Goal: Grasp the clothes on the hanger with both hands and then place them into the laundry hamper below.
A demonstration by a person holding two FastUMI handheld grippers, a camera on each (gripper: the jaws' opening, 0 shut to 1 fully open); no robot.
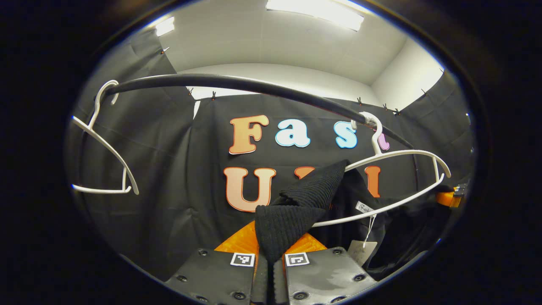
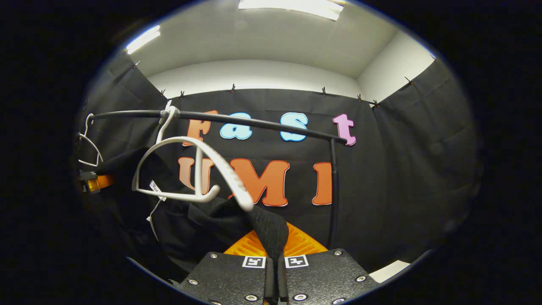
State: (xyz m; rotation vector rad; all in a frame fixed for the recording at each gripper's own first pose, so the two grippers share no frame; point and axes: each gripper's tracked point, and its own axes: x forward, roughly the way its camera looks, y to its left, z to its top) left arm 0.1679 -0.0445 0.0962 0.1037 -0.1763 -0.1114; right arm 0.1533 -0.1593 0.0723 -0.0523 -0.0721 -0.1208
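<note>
We are gripping the black garment (image 1: 292,212) with both tools: the left gripper (image 1: 269,264) has its jaws closed on a ribbed fold, and the right gripper (image 2: 273,267) has its jaws pinched on another fold of the garment (image 2: 266,228). The garment is coming off the white hanger (image 1: 398,186), which is hanging on the rail (image 1: 237,84), though part is lying against it. We are judging the grasp done and the lowering outstanding; the hamper and its contents cannot be assessed.

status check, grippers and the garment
Left gripper and right gripper both shut on black garment. Garment partly off white hanger, hanger still hooked on rail. Hamper unseen.
</note>
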